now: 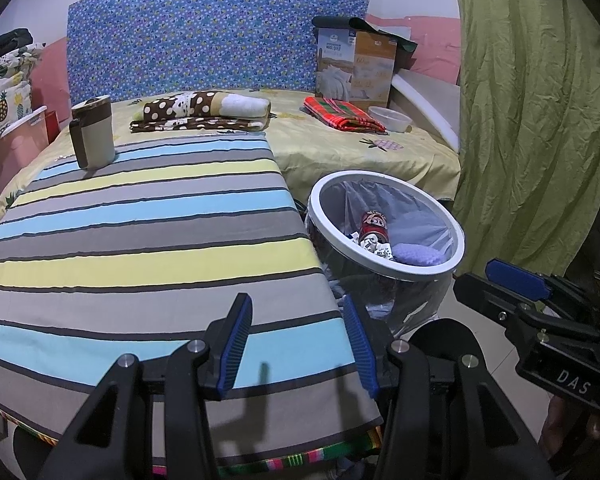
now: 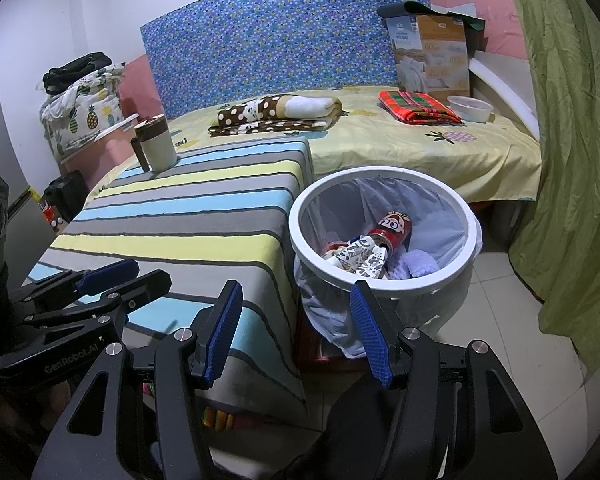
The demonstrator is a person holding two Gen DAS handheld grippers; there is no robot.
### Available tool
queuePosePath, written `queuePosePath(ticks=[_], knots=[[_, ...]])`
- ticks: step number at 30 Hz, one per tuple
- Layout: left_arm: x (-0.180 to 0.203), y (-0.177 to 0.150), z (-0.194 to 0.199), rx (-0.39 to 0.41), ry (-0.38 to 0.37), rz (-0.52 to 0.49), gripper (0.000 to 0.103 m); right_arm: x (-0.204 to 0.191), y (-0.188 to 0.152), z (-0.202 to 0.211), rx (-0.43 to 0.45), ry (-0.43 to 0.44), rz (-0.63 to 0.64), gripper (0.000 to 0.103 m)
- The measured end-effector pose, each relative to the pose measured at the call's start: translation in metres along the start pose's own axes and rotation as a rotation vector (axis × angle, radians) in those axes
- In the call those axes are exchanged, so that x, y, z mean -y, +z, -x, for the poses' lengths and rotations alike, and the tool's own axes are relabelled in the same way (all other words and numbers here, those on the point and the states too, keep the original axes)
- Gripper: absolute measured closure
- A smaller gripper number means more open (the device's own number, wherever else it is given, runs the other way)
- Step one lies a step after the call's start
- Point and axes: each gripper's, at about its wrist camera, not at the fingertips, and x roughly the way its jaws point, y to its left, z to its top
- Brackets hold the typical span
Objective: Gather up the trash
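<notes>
**Trash in the bin, both grippers empty**

White-rimmed trash bin (image 2: 384, 236), lined with a clear bag, standing on the tiled floor right beside the striped table (image 1: 148, 240), at its right edge. Inside the bin: a red can with a cartoon face (image 2: 392, 230) lying tilted, a crumpled patterned wrapper (image 2: 360, 260) in front of it and touching it, a lavender fluffy ball (image 2: 420, 266) just right of the wrapper.

Left gripper (image 1: 296, 344) held low over the near right corner of the table, just left of the bin; blue-padded fingers (image 1: 238, 344) spread wide, nothing between them. Right gripper (image 2: 300, 332) poised in front of the bin, between bin and table edge; fingers (image 2: 372, 340) likewise spread apart, holding nothing.

At the far left corner of the table, well away from the bin: an upright beige and brown mug with lid (image 1: 92, 136). Beyond the bin, on the yellow bedspread (image 2: 420, 152): a folded brown polka-dot blanket (image 2: 276, 114), a folded red plaid cloth (image 2: 416, 106), a clear plastic bowl (image 2: 470, 108) just beside the cloth, and a quilt box (image 2: 432, 56) standing against the blue patterned headboard (image 1: 192, 40). Right of the bin, a green curtain (image 1: 532, 120) hanging.
</notes>
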Motion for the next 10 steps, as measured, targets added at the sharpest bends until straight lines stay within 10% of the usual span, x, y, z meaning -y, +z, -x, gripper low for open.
queuePosePath(ticks=[10], knots=[[0.0023, 0.0001, -0.0011, -0.002, -0.004, 0.001, 0.054, -0.0007, -0.0007, 0.0000, -0.002, 0.000, -0.001, 0.045]])
